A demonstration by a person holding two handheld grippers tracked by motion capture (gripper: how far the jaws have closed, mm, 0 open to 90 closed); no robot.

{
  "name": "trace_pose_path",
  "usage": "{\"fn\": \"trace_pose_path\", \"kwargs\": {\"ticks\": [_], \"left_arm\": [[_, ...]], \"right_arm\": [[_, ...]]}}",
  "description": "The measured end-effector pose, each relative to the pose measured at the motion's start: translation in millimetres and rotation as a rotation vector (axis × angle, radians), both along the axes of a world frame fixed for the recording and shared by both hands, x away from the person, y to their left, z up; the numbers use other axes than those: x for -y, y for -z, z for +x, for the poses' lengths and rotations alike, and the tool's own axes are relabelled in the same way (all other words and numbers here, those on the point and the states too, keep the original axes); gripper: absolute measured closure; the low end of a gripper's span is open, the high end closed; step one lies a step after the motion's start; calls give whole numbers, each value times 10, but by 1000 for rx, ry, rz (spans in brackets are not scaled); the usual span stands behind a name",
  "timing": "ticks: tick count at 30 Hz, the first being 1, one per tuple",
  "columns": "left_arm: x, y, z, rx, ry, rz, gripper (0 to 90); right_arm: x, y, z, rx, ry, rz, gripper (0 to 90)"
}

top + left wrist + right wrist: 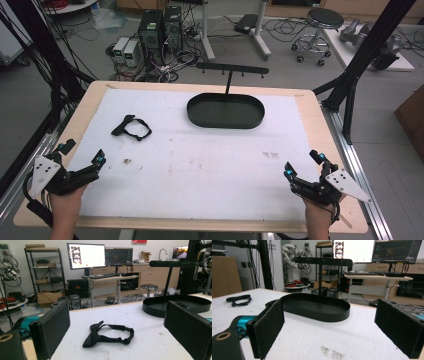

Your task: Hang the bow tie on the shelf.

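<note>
A black bow tie (131, 127) with its looped strap lies flat on the white mat at the left. Further back, in the middle, stands a black oval tray (225, 122) with a hook bar (231, 67) on a thin post. My left gripper (82, 152) rests near the front left edge, open and holding nothing. In the left gripper view the bow tie (107, 336) lies straight ahead between the wide-apart jaws. My right gripper (303, 164) is at the front right, open and holding nothing. It points at the tray (317, 307), with the bow tie (238, 300) far to the left.
The wooden table (320, 130) carries a white mat (200, 165) with a few small dirt marks. Black frame posts (350, 95) stand at the right and left edges. Beyond the table are computer towers (160, 30), cables and a stool (320, 30) on the floor.
</note>
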State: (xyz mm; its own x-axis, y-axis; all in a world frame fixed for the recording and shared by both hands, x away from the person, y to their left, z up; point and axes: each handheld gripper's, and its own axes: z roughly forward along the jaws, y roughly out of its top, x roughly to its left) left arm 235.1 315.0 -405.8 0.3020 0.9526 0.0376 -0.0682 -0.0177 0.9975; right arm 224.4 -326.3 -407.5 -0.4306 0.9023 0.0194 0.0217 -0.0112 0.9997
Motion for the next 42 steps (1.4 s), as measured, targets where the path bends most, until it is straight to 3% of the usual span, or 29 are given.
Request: {"fn": "trace_pose_path", "kwargs": {"ticks": [13, 19, 27, 32, 33, 36, 39, 42], "left_arm": [[2, -5, 30, -18, 20, -6, 72], [-1, -78, 105, -53, 58, -16, 72], [114, -96, 295, -102, 142, 22, 74], [247, -134, 535, -169, 205, 102, 74], [247, -134, 535, -169, 205, 102, 74], [337, -173, 727, -228, 240, 126, 74], [398, -175, 824, -255, 256, 139, 75], [482, -148, 979, -316, 272, 160, 91]], "right_arm": [[-6, 1, -4, 2, -3, -7, 80], [21, -17, -48, 16, 2, 23, 80], [47, -25, -79, 23, -3, 33, 80], [38, -23, -72, 24, -23, 35, 80], [38, -23, -72, 24, -23, 35, 80], [33, -20, -69, 20, -29, 36, 79], [30, -17, -66, 20, -35, 37, 79], [23, -10, -61, 18, -41, 38, 79]]}}
